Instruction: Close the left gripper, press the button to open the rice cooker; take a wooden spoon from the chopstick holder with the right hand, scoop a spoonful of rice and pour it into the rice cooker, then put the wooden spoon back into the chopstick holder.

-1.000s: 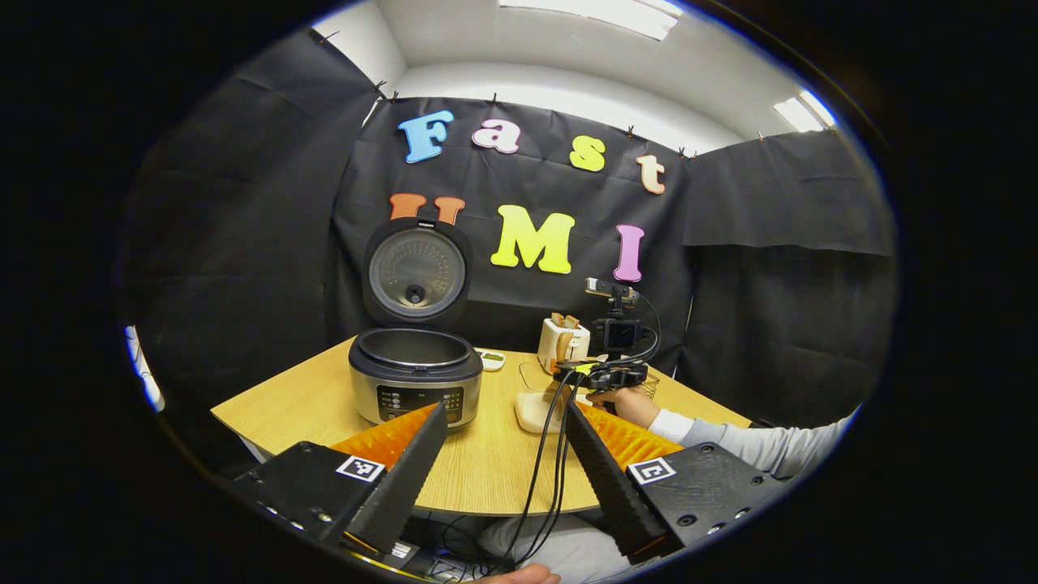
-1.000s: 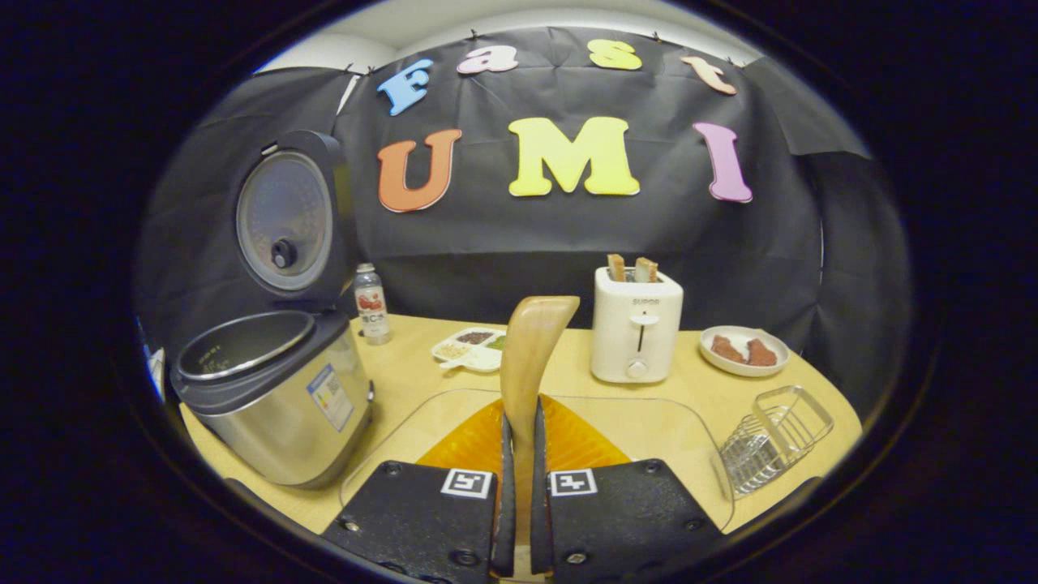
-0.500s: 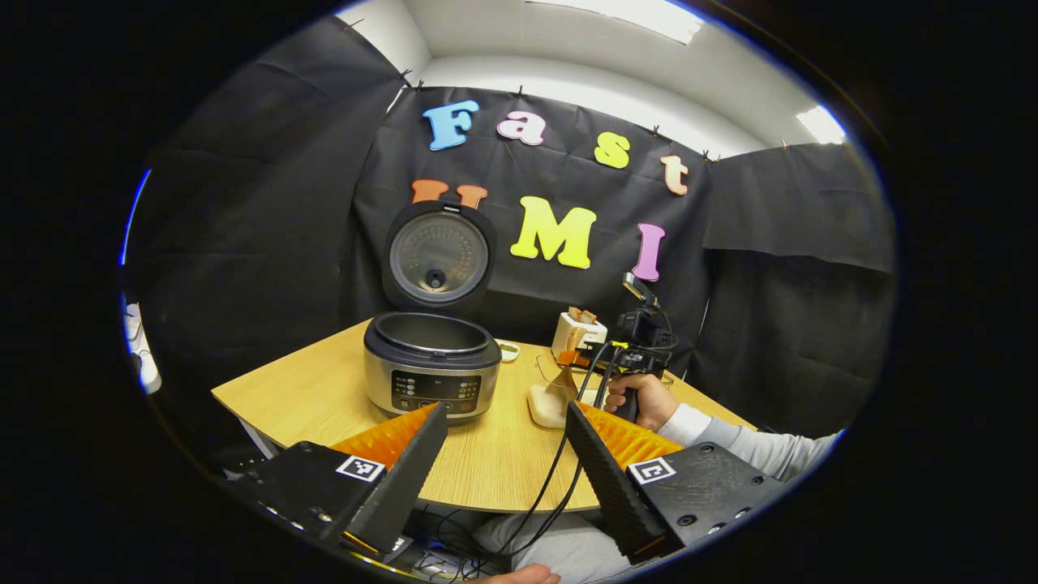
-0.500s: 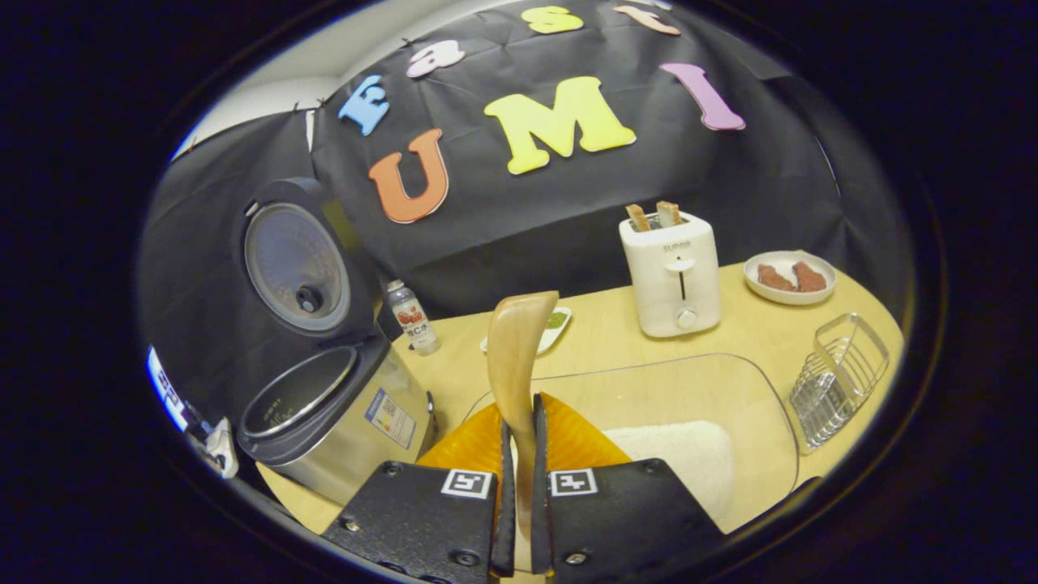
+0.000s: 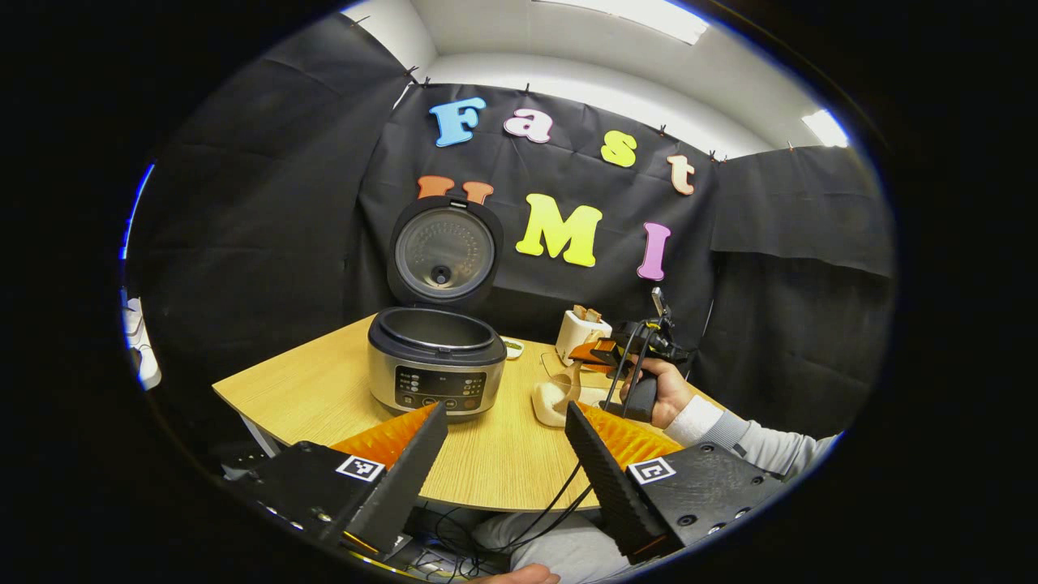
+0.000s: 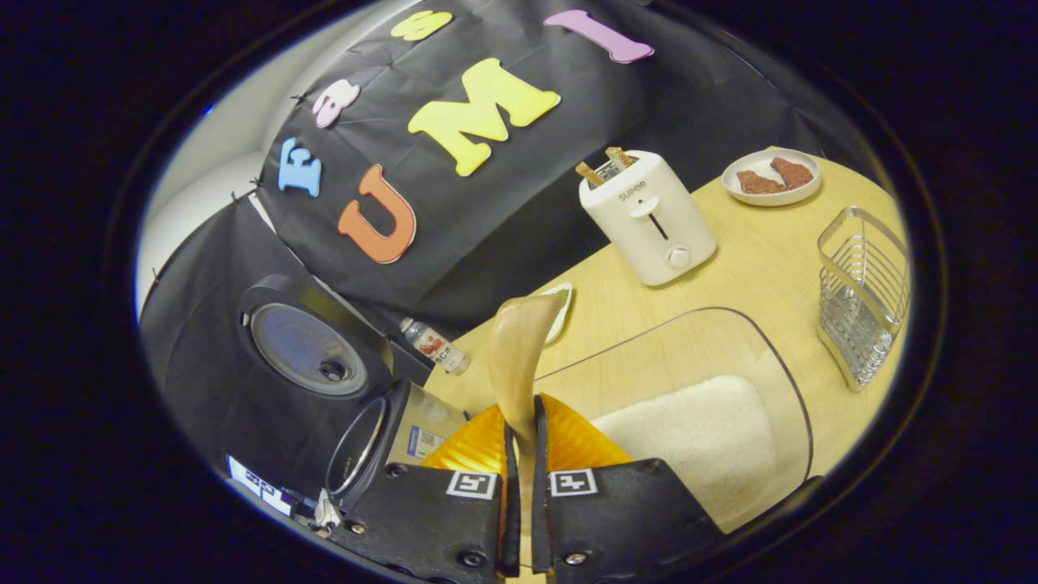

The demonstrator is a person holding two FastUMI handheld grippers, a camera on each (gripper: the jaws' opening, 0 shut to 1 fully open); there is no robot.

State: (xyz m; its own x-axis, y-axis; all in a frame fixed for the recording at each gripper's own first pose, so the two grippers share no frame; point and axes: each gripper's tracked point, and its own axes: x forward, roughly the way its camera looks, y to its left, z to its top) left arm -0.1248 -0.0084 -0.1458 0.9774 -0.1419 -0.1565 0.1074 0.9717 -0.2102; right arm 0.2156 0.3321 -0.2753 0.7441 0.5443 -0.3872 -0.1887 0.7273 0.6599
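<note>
Between the fingers of the right tool [image 6: 519, 487], the wooden spoon [image 6: 516, 361] is clamped by its handle, its pale, smooth bowl rising beyond the tips, above the near edge of the clear glass dish [image 6: 791, 389] of white rice [image 6: 689, 430]. Left of it the rice cooker [image 5: 436, 369] stands on the counter [image 5: 324, 393] with its lid up and the pot showing no rice. At the counter's right edge stands the wire chopstick holder [image 6: 864, 296]. The left tool [image 5: 507, 454] hangs at the counter's near side, fingers spread wide, nothing between them. Since half a second ago the right tool has rolled further, so its view tilts more steeply and the cooker sits lower and nearer.
</note>
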